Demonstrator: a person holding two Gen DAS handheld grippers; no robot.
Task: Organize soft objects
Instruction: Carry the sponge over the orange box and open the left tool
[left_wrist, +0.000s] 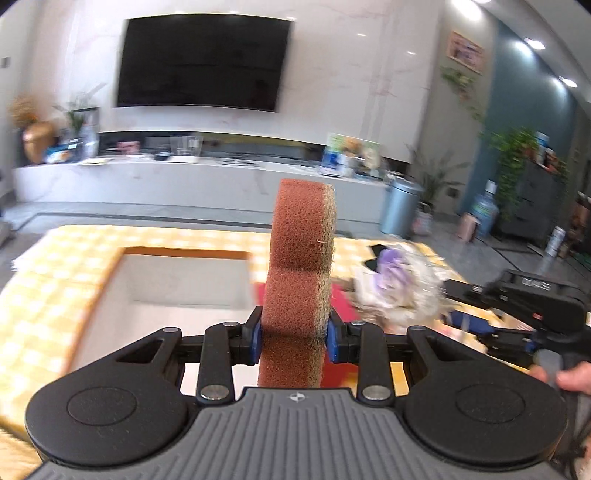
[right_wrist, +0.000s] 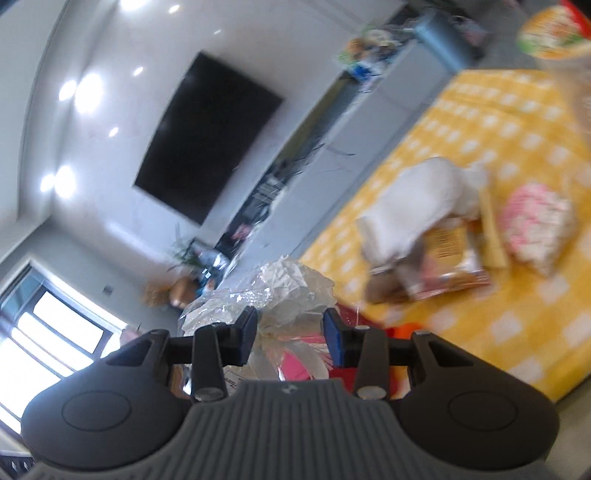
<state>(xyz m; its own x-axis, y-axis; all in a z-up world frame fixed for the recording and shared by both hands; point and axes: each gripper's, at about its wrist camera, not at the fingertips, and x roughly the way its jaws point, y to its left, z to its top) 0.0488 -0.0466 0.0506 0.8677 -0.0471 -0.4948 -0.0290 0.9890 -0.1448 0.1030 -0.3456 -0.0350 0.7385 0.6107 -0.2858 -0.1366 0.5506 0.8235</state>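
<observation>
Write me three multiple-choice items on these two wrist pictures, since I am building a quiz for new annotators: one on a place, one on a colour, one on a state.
1. Where does the white tray lie relative to the sponge in the left wrist view?
A. left of it
B. right of it
C. on top of it

2. What colour is the tablecloth?
A. plain blue
B. yellow and white checks
C. solid red

3. How is the left gripper?
A. open and empty
B. shut on the sponge
C. shut on a cup

Answers:
1. A, the tray's orange-rimmed hollow sits left of the upright sponge.
2. B, yellow checks with white squares cover the table in both views.
3. B, both blue pads press the sponge's sides and it stands upright between them.
</observation>
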